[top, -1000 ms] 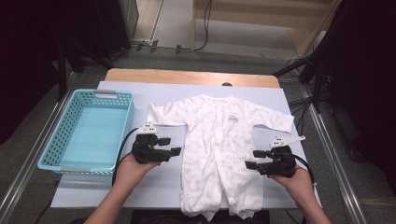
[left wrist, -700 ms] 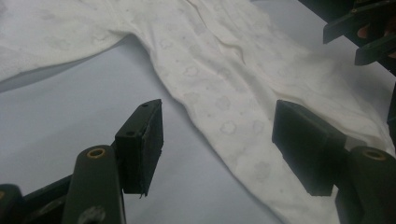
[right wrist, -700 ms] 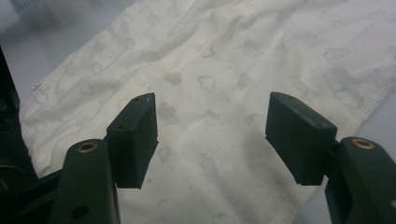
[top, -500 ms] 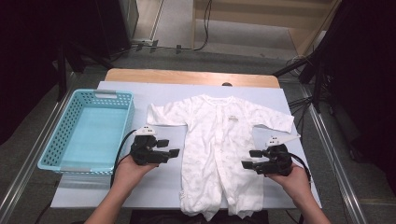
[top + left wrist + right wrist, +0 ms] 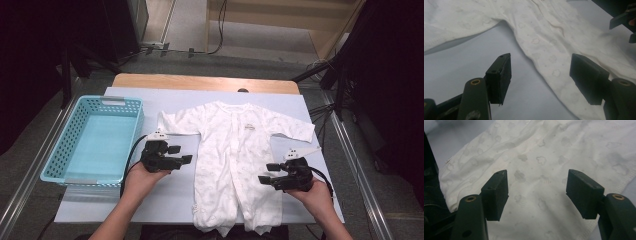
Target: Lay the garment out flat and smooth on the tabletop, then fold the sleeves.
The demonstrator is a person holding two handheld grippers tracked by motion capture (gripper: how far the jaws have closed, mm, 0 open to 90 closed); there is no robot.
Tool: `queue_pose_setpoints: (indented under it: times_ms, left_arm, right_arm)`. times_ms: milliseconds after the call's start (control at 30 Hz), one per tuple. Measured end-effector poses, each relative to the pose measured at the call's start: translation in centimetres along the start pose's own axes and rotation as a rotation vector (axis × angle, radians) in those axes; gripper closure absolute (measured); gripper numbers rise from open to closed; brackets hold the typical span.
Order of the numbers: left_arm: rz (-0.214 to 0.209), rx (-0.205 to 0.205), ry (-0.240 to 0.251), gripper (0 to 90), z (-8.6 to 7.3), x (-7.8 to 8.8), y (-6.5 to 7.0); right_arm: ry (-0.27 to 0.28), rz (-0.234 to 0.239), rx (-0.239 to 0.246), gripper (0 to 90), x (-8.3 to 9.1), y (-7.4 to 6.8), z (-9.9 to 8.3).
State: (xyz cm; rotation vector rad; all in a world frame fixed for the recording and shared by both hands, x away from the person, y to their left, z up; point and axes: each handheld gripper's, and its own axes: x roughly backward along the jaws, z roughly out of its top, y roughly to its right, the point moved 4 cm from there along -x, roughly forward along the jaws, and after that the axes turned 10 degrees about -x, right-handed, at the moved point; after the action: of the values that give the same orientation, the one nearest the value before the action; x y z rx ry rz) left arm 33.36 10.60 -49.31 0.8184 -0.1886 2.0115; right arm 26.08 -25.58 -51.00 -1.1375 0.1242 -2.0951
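between both hand-held grippers, white baby romper (image 5: 235,160), jaws apart, nothing held

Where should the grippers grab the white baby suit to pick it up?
Probably by its side edges near the waist. The baby suit lies flat and spread out, so only edges give something to pinch. The left gripper and right gripper sit open on either side, each facing inward toward an edge.
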Motion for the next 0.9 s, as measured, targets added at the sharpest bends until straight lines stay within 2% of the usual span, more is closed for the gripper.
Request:
queue_pose_setpoints:
  times_ms: [133, 300, 567, 900]
  left_arm:
    - [0.016, -0.002, -0.015, 34.1, 0.2, -0.4, -0.6]
    - [0.041, 0.011, -0.004, 34.1, 0.4, -0.5, -1.4]
    - [0.089, 0.025, -0.013, 34.1, 0.6, -0.9, -2.9]
    - [0.127, 0.017, -0.025, 34.2, 1.3, -1.7, -4.5]
  right_arm:
    - [0.003, 0.003, -0.001, 32.6, 0.1, -0.2, 0.0]
    - [-0.001, 0.001, 0.007, 32.6, 0.0, -0.3, -0.1]
    - [-0.004, 0.007, 0.022, 32.6, -0.1, -0.7, 0.0]
    - [-0.013, 0.023, 0.039, 32.6, -0.6, -1.6, -0.1]
